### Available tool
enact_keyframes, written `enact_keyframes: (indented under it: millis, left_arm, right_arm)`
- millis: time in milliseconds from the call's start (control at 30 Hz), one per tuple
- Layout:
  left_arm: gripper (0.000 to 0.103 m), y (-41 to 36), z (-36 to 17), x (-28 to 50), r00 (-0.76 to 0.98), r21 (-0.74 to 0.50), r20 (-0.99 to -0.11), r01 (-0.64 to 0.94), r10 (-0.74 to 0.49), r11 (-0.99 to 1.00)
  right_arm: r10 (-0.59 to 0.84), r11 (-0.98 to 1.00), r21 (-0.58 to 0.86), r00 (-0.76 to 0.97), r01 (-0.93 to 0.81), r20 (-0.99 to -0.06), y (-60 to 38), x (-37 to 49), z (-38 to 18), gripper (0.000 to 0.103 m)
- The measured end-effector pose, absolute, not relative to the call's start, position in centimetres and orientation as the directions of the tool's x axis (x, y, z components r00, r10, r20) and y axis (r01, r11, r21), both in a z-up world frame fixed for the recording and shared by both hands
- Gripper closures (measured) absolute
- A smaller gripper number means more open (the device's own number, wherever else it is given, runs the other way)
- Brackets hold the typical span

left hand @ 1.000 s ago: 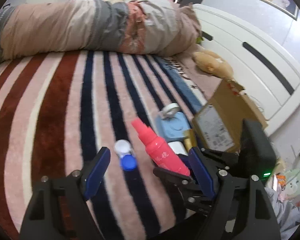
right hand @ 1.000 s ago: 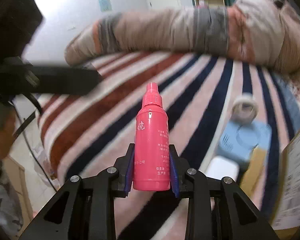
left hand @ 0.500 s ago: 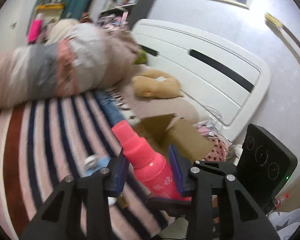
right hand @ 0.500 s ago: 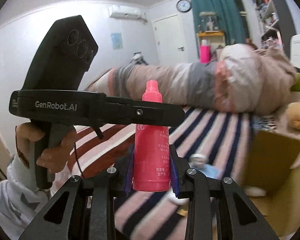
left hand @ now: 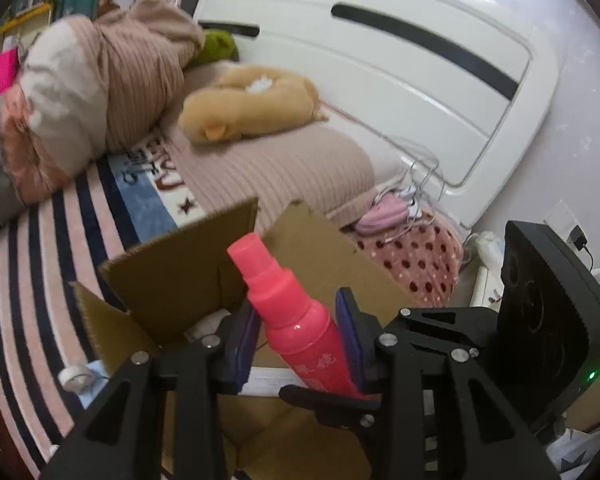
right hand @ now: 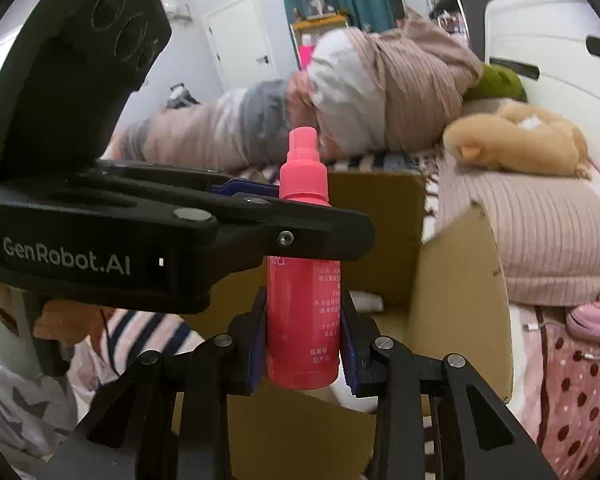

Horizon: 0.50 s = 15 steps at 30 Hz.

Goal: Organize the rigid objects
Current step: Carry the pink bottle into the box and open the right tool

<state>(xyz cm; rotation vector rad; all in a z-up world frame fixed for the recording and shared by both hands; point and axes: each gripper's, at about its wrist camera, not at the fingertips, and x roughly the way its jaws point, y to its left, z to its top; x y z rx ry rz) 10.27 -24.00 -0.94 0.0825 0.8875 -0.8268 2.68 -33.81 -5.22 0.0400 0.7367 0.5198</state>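
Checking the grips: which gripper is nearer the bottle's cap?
Left. The left gripper straddles the bottle just below the cap; the right gripper clamps its base.

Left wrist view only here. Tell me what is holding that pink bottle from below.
Observer: The right claw is shut on the pink bottle, with a pad on each side of its lower body.
Operator: Report where my left claw sits on it.
Observer: Seen side-on from the right wrist, the left claw crosses the bottle just below its shoulder, above the right claw's pads.
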Motion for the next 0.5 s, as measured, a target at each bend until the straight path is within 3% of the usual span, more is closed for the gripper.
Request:
enact_keyframes:
  millis: [133,200,233,500]
  left_arm:
    - [0.066,-24.4,-2.0,10.4,0.365,-0.207,-0.754,0.657,-0.546,0.725]
    - [0.048,-24.4,-1.9,10.4,0.383,-0.19,-0.758,0.644,-0.528,0.741]
    - [0.045,-24.3,-1.9,10.5,0.389,-0.188,-0.756,0.641,-0.526,0.744]
    - [0.038,-21.4,0.1,9.6,0.461,-0.159,-0.723,0.613,-0.514,0.774]
  right_arm:
    - [0.433,0.886,0.196,0.602,-0.42,-0.671,-33.7,4.0,-6.7,0.073]
    - [0.391,0.901,0.151,0.611,-0.406,-0.689,-33.7,4.1,-7.0,0.064]
    - [0.388,0.903,0.153,0.611,-0.401,-0.69,-33.9,4.4,-7.1,0.059]
    - [0.396,0.904,0.166,0.63,-0.393,-0.668,-33.8,3.6,-5.7,0.05]
